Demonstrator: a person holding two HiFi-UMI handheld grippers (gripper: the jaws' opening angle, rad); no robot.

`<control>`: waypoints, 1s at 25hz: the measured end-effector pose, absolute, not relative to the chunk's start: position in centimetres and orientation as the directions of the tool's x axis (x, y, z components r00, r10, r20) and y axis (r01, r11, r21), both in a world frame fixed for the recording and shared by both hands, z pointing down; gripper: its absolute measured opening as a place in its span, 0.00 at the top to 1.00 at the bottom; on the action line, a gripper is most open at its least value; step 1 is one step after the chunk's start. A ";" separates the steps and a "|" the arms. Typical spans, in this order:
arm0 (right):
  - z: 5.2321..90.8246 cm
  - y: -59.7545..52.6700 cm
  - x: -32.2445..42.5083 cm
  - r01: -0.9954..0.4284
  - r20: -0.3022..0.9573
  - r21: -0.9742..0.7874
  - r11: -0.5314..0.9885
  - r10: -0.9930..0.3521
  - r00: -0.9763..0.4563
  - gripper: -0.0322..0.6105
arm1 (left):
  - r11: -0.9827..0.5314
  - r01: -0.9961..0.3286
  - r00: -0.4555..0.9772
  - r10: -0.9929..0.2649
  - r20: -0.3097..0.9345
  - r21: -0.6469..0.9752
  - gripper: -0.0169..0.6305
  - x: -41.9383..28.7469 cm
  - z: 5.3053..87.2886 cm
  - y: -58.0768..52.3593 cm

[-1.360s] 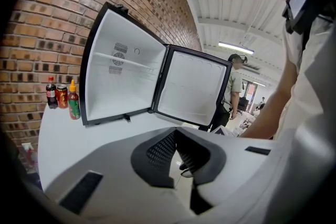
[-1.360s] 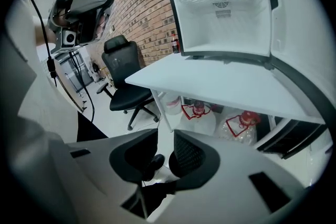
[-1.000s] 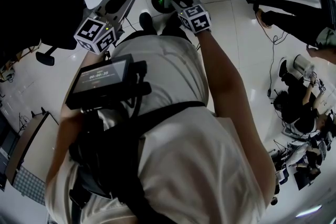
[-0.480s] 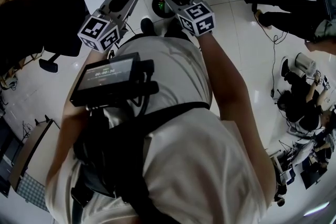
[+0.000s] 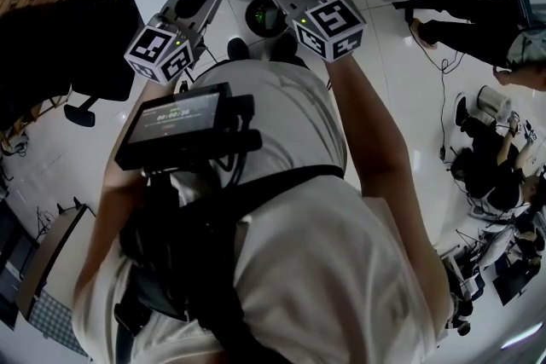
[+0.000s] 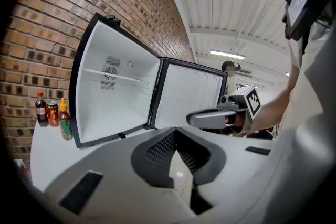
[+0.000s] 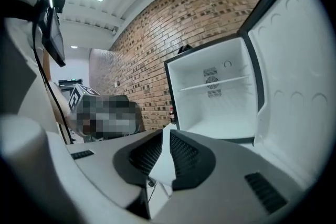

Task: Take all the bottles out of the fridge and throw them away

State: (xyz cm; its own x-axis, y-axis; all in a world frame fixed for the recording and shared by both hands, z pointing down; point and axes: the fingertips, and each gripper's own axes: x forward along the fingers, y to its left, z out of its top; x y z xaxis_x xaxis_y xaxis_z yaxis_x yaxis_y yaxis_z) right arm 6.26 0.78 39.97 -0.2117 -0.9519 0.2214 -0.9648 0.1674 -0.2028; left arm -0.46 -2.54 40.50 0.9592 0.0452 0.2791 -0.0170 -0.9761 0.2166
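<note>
Beside the open fridge (image 6: 118,86), at the far left of the left gripper view, a dark bottle (image 6: 40,110), a red can (image 6: 52,113) and a yellow-capped sauce bottle (image 6: 64,120) stand on the white table (image 6: 44,147), outside the cabinet; the head view shows none of them. Both gripper views look into the fridge and find its shelf and floor bare, so the emptying looks finished. The left gripper (image 6: 178,165) has its jaws narrow, with nothing between them. Only the head view shows a round dark bin (image 5: 264,15) on the floor between the two grippers, with something green inside. It is probably a discarded bottle, though it is too small to be sure. The right gripper (image 7: 161,162) sits just right of the bin in that view, its jaws closing on nothing. I judge a drop into the bin to be the step in hand. The next move calls for checking the door, whose inner face the right gripper view shows closest and apparently bare, then settling whether the bottles on the table count.
</note>
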 end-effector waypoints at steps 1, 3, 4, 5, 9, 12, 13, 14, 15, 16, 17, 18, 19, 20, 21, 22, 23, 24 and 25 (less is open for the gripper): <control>39.4 0.7 6.2 -0.965 0.210 -0.196 0.172 -0.954 -0.213 0.89 | -0.976 -0.017 0.960 0.044 0.276 0.216 0.97 -0.4 40.4 -2.6; 38.6 0.7 6.2 -0.965 0.195 -0.186 0.183 -0.956 -0.219 0.89 | -0.977 -0.016 0.961 0.044 0.272 0.212 0.97 -0.3 40.3 -2.6; 38.4 0.7 6.1 -0.965 0.191 -0.184 0.187 -0.956 -0.221 0.89 | -0.977 -0.013 0.962 0.045 0.270 0.211 0.97 -0.2 40.2 -2.6; 38.3 0.7 6.0 -0.964 0.187 -0.184 0.190 -0.956 -0.224 0.89 | -0.978 -0.011 0.962 0.047 0.268 0.209 0.97 0.0 40.1 -2.6; 38.4 0.7 5.9 -0.961 0.182 -0.192 0.200 -0.955 -0.235 0.89 | -0.979 -0.007 0.962 0.049 0.268 0.203 0.97 0.5 40.0 -2.7; 39.0 0.9 6.0 -0.959 0.189 -0.206 0.193 -0.954 -0.232 0.90 | -0.979 -0.006 0.962 0.050 0.269 0.203 0.97 0.6 40.0 -2.7; 39.1 1.0 6.0 -0.960 0.189 -0.206 0.192 -0.954 -0.232 0.90 | -0.979 -0.006 0.962 0.050 0.269 0.203 0.97 0.6 40.1 -2.7; 39.1 1.0 6.0 -0.960 0.188 -0.205 0.192 -0.955 -0.231 0.90 | -0.979 -0.007 0.961 0.050 0.271 0.203 0.97 0.5 40.1 -2.7; 39.1 1.0 6.0 -0.960 0.187 -0.203 0.191 -0.955 -0.229 0.91 | -0.979 -0.009 0.961 0.048 0.272 0.204 0.97 0.5 40.2 -2.7; 39.1 1.0 6.0 -0.961 0.186 -0.202 0.188 -0.956 -0.226 0.91 | -0.979 -0.011 0.961 0.047 0.273 0.205 0.97 0.4 40.3 -2.8; 39.1 0.9 6.1 -0.962 0.185 -0.200 0.184 -0.957 -0.222 0.91 | -0.978 -0.012 0.961 0.046 0.272 0.206 0.97 0.4 40.3 -2.8; 39.0 0.8 6.2 -0.963 0.184 -0.198 0.182 -0.958 -0.219 0.92 | -0.978 -0.013 0.961 0.045 0.271 0.207 0.97 0.5 40.3 -2.9; 39.0 0.7 6.3 -0.964 0.183 -0.196 0.182 -0.959 -0.218 0.92 | -0.978 -0.013 0.962 0.044 0.270 0.208 0.97 0.5 40.3 -2.9; 38.9 0.6 6.4 -0.963 0.180 -0.196 0.183 -0.959 -0.219 0.92 | -0.978 -0.014 0.962 0.044 0.270 0.207 0.97 0.6 40.3 -3.0; 38.8 0.5 6.4 -0.963 0.178 -0.196 0.186 -0.959 -0.221 0.92 | -0.978 -0.014 0.962 0.043 0.270 0.206 0.97 0.7 40.2 -3.0; 38.7 0.4 6.4 -0.962 0.177 -0.196 0.189 -0.958 -0.224 0.92 | -0.978 -0.015 0.962 0.042 0.271 0.206 0.97 0.8 40.2 -3.1; 38.7 0.4 6.4 -0.962 0.176 -0.196 0.192 -0.958 -0.227 0.93 | -0.979 -0.016 0.962 0.041 0.271 0.206 0.97 0.8 40.1 -3.1; 38.7 0.3 6.4 -0.961 0.175 -0.196 0.195 -0.957 -0.230 0.93 | -0.978 -0.017 0.962 0.040 0.270 0.206 0.97 0.9 40.1 -3.2; 38.7 0.2 6.4 -0.961 0.175 -0.195 0.197 -0.957 -0.231 0.93 | -0.978 -0.019 0.962 0.039 0.269 0.206 0.97 0.9 40.1 -3.3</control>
